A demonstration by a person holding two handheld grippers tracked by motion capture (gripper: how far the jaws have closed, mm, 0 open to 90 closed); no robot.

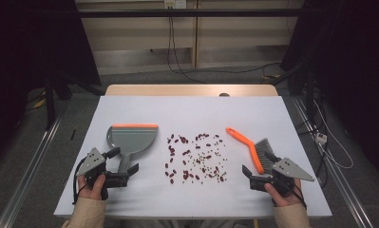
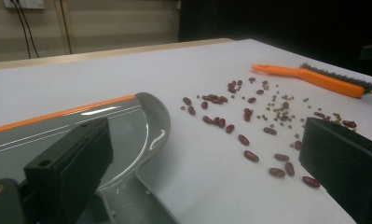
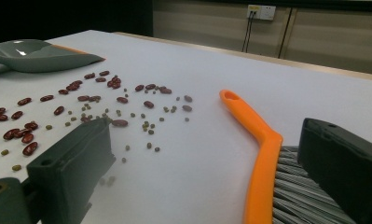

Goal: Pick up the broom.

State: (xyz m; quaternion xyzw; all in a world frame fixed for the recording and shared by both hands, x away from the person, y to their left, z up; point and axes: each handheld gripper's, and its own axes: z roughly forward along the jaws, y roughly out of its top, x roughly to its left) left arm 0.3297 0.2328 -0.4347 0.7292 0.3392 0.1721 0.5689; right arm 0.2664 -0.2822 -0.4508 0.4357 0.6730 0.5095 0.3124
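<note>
A grey dustpan (image 1: 132, 137) with an orange lip lies on the left of the white table (image 1: 192, 107), its handle pointing toward me. My left gripper (image 1: 124, 161) stands open with that handle between its jaws, not clamped; in the left gripper view (image 2: 197, 158) the dustpan (image 2: 81, 133) lies by the left jaw. Red beans and small green ones (image 1: 196, 159) are scattered mid-table. An orange brush (image 1: 253, 149) with grey bristles lies to the right. My right gripper (image 1: 259, 164) is open around its bristle end, where the brush (image 3: 258, 140) lies between the jaws (image 3: 202, 158).
A wooden strip (image 1: 192, 90) runs along the table's far edge. Beyond it are a wall, a socket and cables (image 1: 177, 47) trailing over the floor. More cables (image 1: 327, 142) lie to the right of the table. Metal rails flank both sides.
</note>
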